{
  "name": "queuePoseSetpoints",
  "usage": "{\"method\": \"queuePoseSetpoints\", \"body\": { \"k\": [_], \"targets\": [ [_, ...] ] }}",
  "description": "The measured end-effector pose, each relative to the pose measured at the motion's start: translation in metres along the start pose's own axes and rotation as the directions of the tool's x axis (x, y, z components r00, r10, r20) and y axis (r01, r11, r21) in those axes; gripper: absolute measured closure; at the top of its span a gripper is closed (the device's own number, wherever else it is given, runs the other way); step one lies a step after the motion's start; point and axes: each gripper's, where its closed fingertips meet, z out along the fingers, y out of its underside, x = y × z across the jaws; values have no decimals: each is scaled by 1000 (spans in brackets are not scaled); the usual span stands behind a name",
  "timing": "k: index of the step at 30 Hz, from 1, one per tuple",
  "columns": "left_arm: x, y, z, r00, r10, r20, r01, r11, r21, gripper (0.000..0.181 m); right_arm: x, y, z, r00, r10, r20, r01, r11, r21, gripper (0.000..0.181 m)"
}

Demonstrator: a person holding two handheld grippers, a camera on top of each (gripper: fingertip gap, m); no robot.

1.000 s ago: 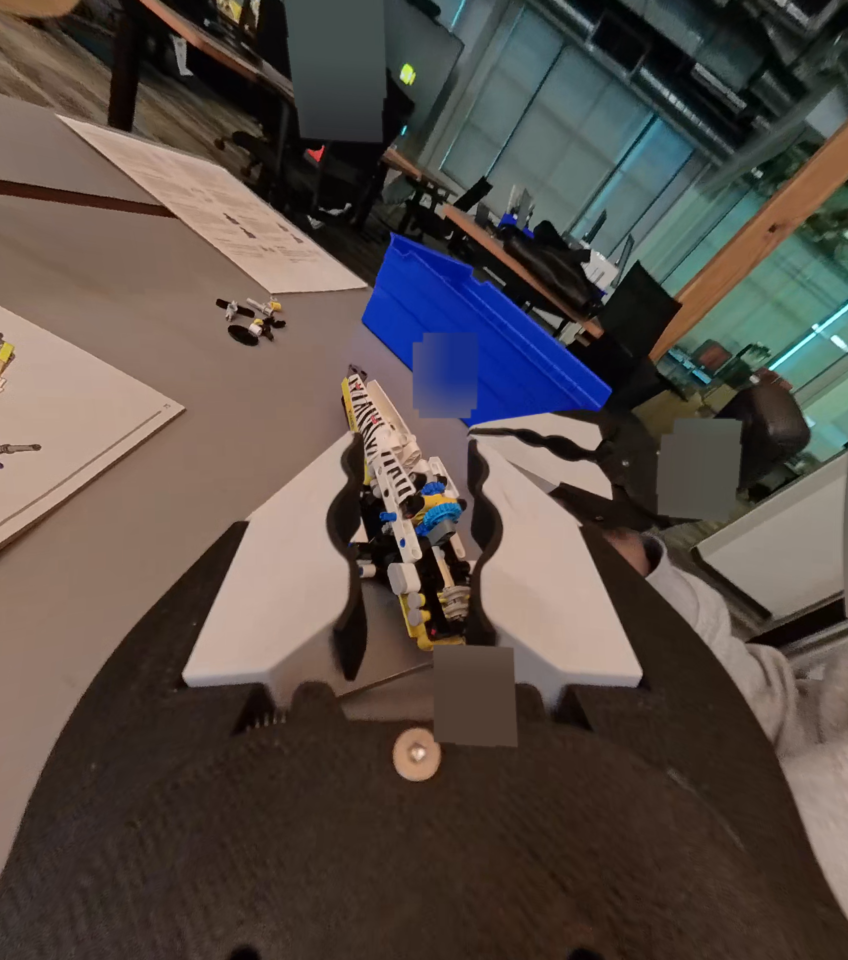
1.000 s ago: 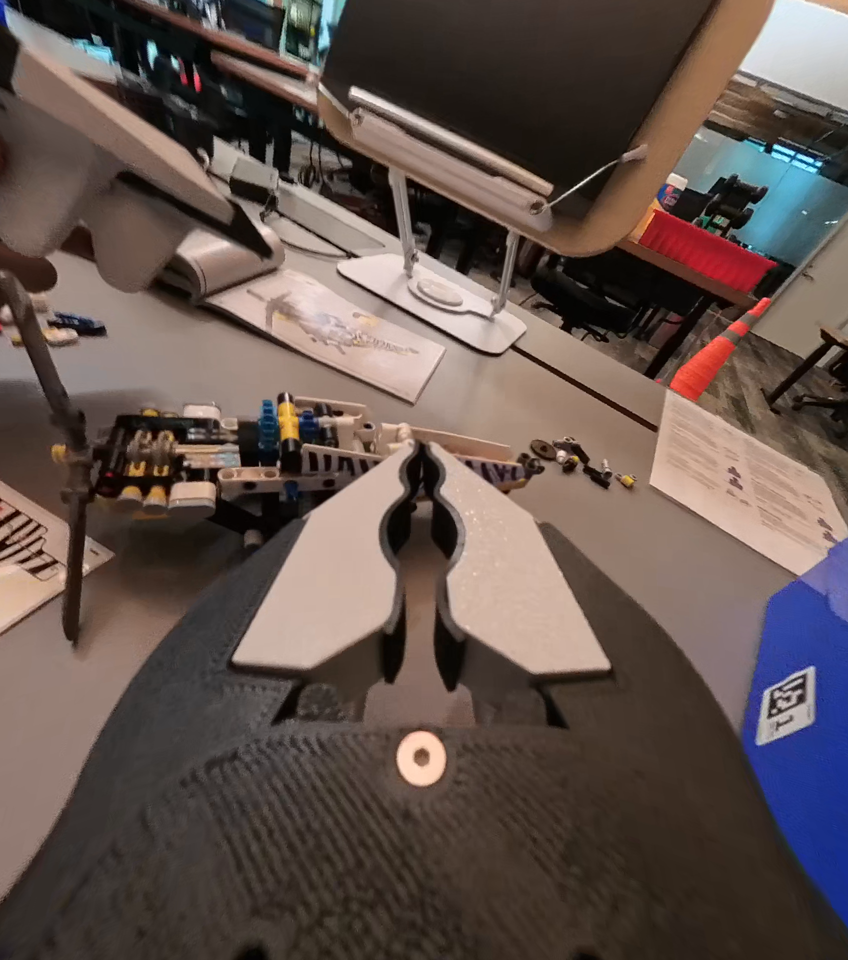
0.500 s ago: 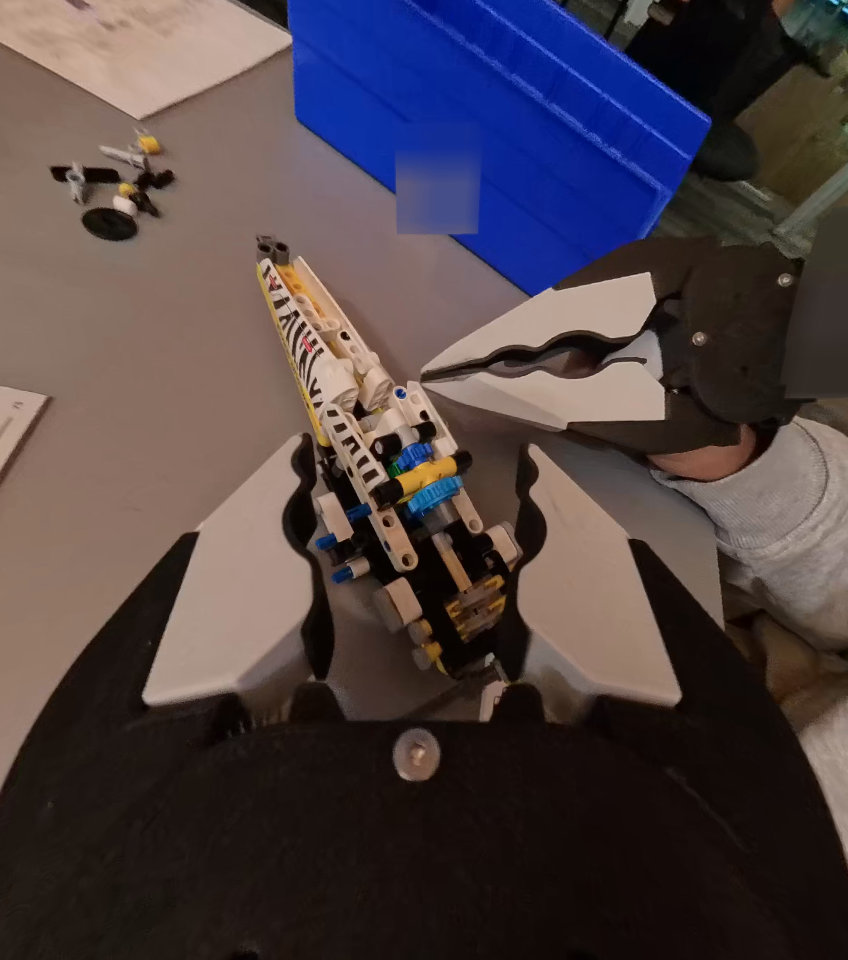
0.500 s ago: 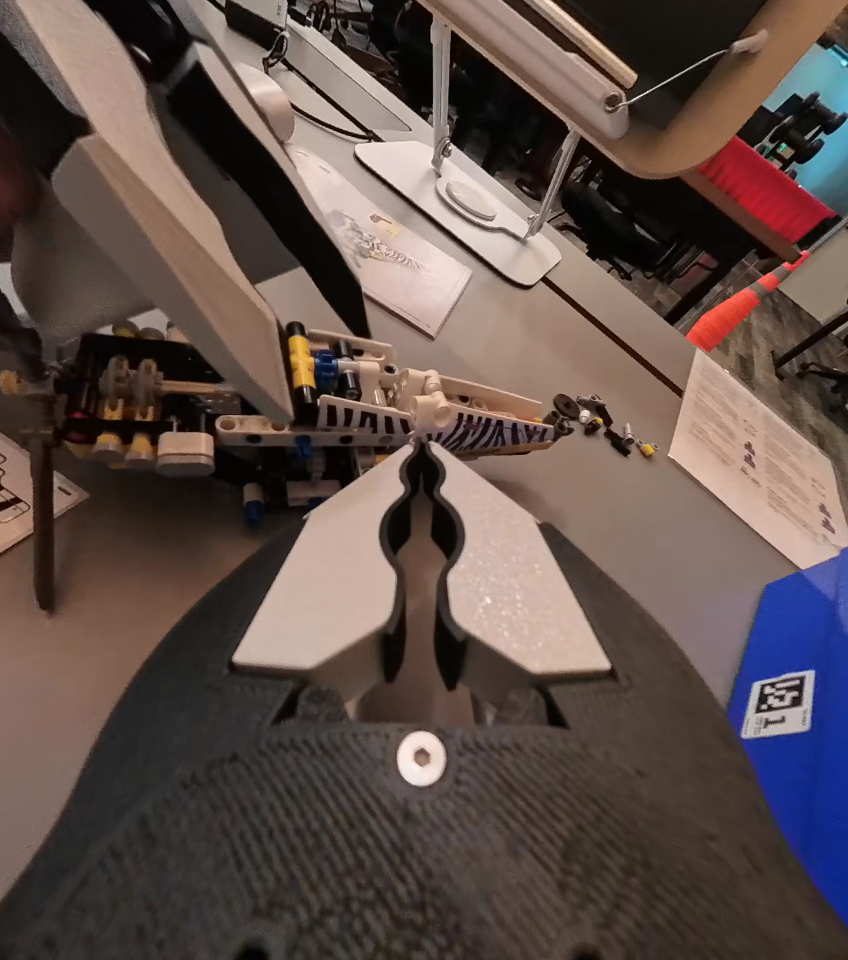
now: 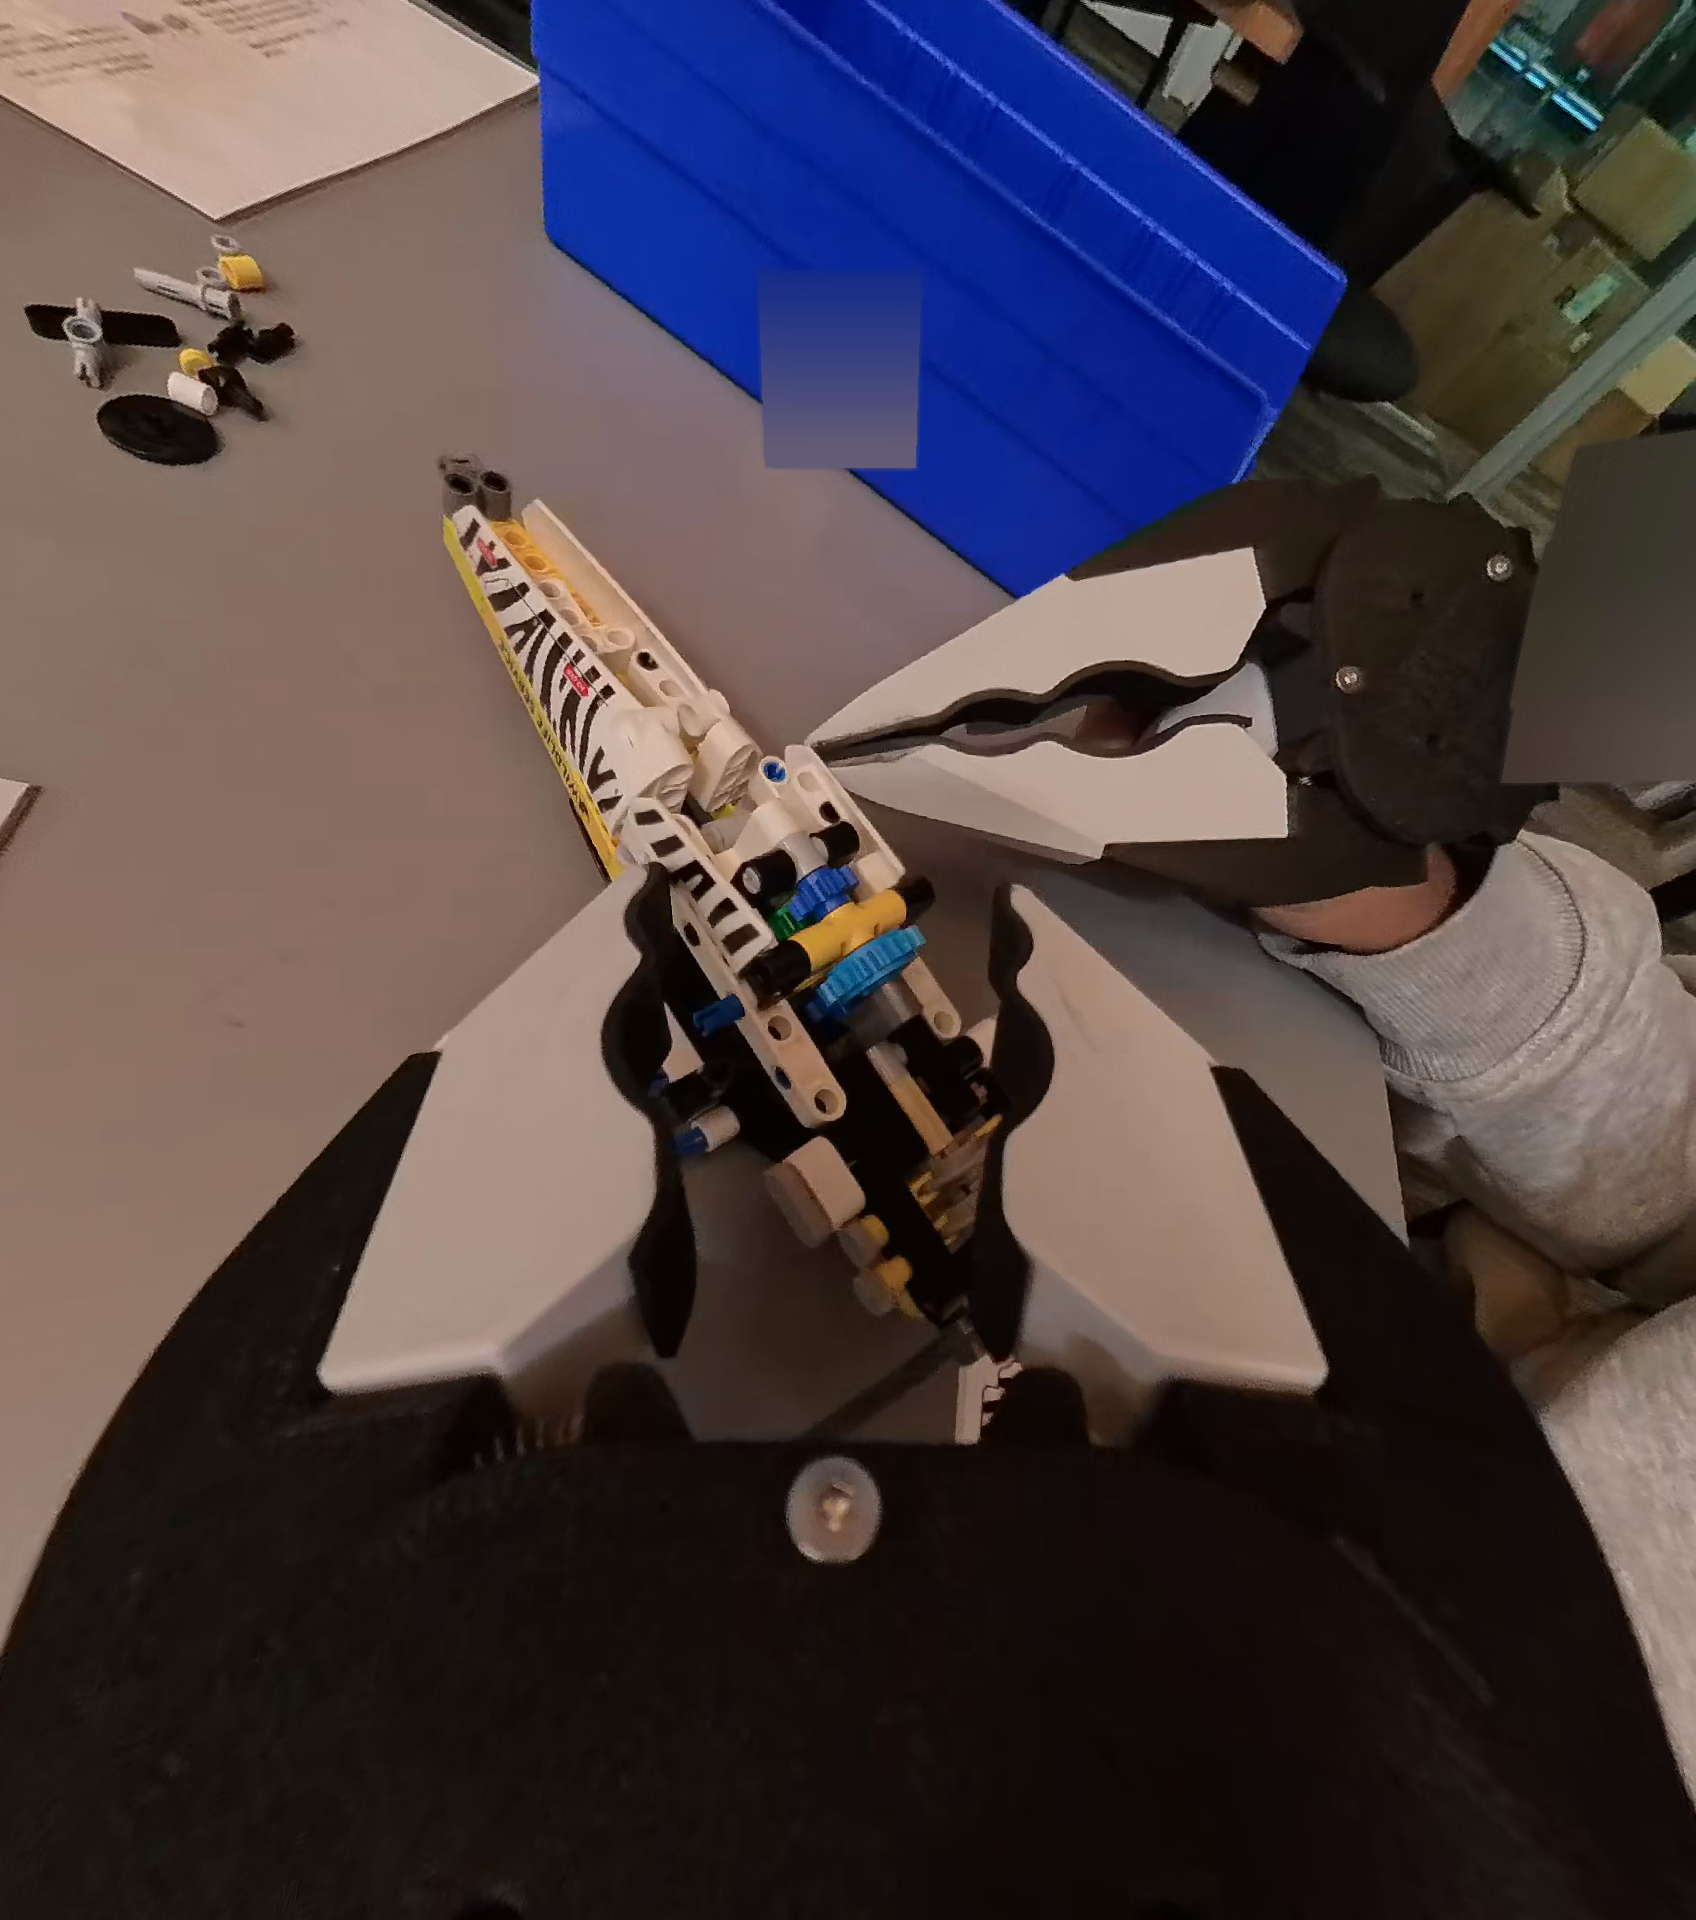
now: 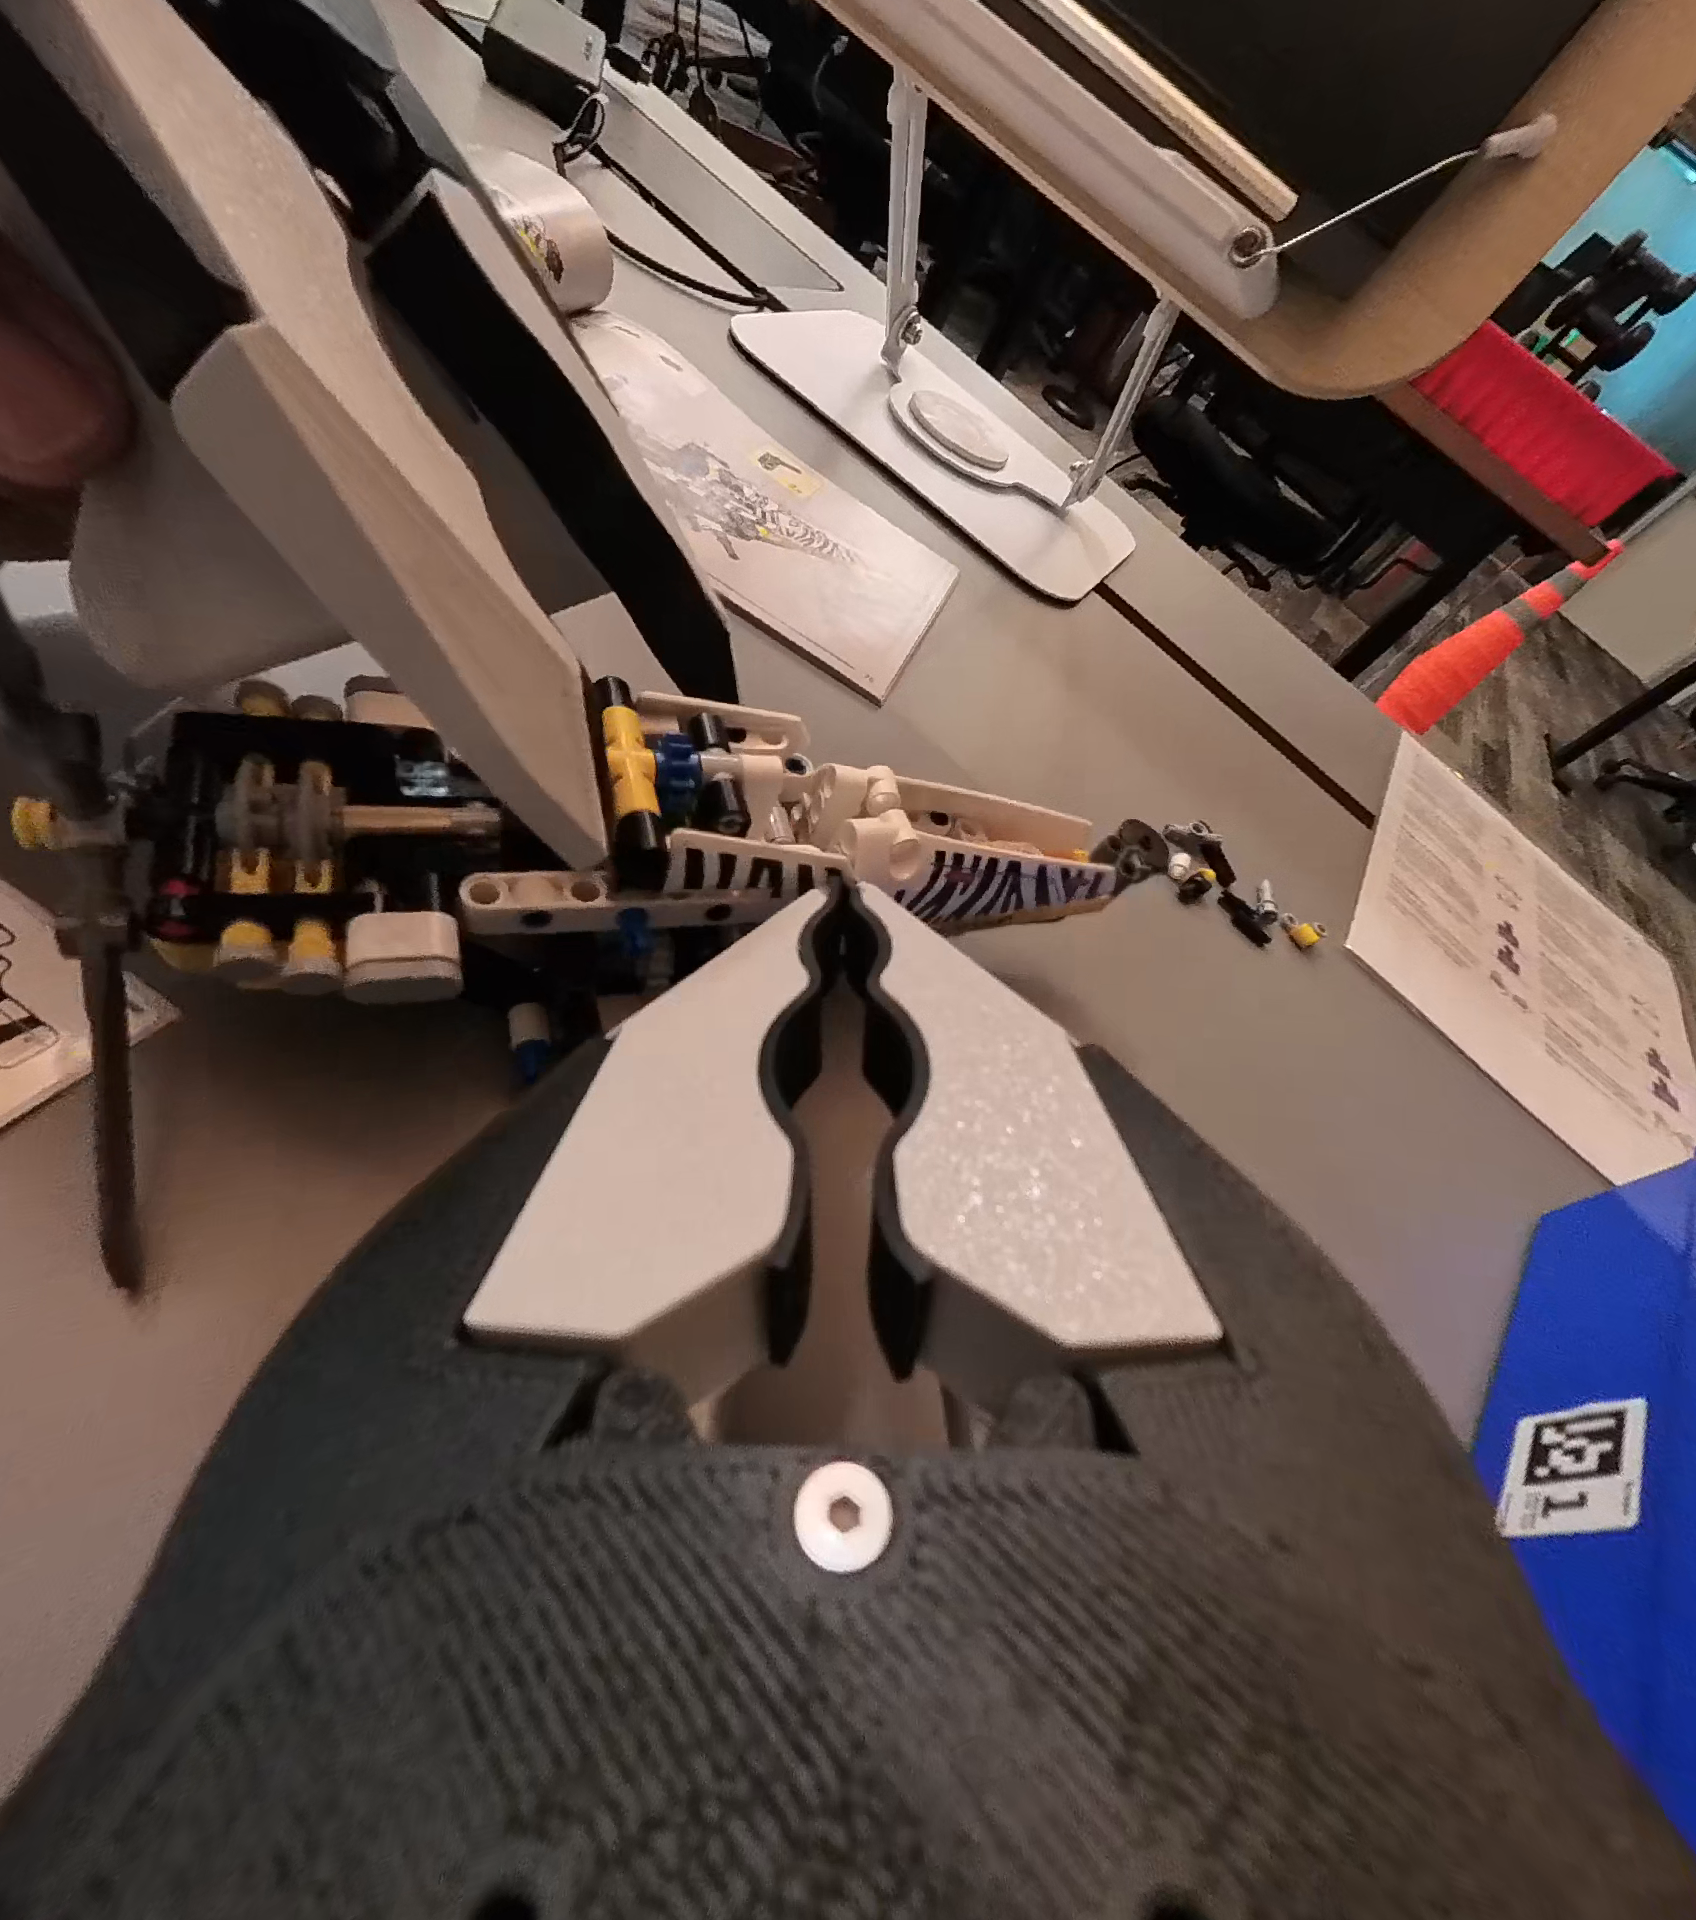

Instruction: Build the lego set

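- Long plastic lego model: white panels with black zebra stripes, yellow edge, blue gears, black frame.
- Rectangular plastic bin beside the model: solid blue.
- Flat table under the model: grey.

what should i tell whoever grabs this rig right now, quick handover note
Left tool: fingers straddle the rear of the lego model, on or near its sides; a firm grip cannot be confirmed.
Right tool: shut, empty, tips at the model's zebra-striped side panel, contact not certain.
Model: on the grey table, striped nose pointing away toward the loose lego parts; a black propeller blade is at its rear end.
Blue bin stands beyond the model; instruction booklet lies on the table.
Done: body largely assembled.
Left: fit the loose parts.
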Motion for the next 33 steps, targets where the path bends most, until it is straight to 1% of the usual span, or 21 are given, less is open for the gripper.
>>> {"method": "queuePoseSetpoints", "body": {
  "k": [5, 8, 12, 19, 22, 26, 29, 33],
  "targets": [
    [0, -1, -1, 1000, -17, -13, 17, 1000, 8, 123, 1, 0, 1, 999, 43, 33, -43, 999, 1, 181],
    [-1, -1, -2, 1000, -11, -11, 11, 1000, 11, 121, 7, -2, -1, 997, 78, 12, -78, 997, 19, 181],
    [-1, -5, -7, 1000, -23, -15, 24, 999, 40, 120, 8, -3, -3, 994, 103, 27, -104, 994, 35, 181],
    [-4, 1, -10, 999, -37, -13, 38, 998, 41, 122, -2, 3, 3, 1000, -7, 12, 7, 1000, -24, 181],
    [-4, 3, -10, 999, -31, -8, 32, 999, 38, 123, -3, 3, 3, 1000, -24, 6, 24, 999, -25, 181],
    [-4, 6, -11, 999, -32, -13, 32, 999, 32, 126, -2, -1, 0, 1000, -26, 2, 26, 1000, 6, 181],
    [-4, 6, -15, 999, -31, -9, 32, 998, 45, 128, -4, -3, -6, 998, -57, 0, 57, 998, 34, 181],
    [0, 4, -21, 998, -51, -40, 53, 996, 70, 139, -12, -10, -14, 995, -103, 14, 101, 989, 104, 181]
  ]
}}
